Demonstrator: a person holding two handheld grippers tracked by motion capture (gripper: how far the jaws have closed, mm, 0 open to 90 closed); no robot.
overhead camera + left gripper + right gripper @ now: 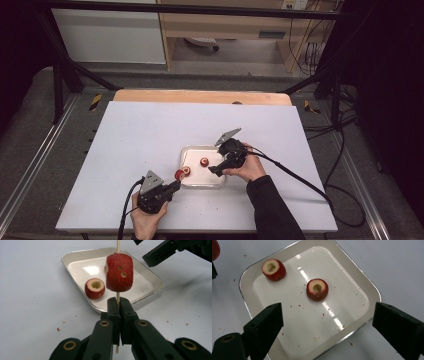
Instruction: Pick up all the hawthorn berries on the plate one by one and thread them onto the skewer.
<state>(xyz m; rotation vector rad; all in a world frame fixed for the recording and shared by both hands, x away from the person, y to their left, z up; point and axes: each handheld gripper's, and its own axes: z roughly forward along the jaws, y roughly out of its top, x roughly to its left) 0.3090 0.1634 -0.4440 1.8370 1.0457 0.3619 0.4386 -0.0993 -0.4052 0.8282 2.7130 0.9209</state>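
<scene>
The left gripper (117, 302) pinched a skewer (118, 246) bearing one hawthorn (119, 272); the right gripper (327, 317) hung spread over the tray (372, 291) at centre frame — a rolling fruit (317, 289) might dodge it.

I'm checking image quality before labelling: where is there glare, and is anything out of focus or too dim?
Right gripper view: bright streaks of glare cross the white tray; the cored red fruit piece stays sharp. Left gripper view: a glare patch lies on the tray floor, and the skewered fruit is crisp. High view: the room's edges fall into darkness, and the fruit looks small and soft.
</scene>
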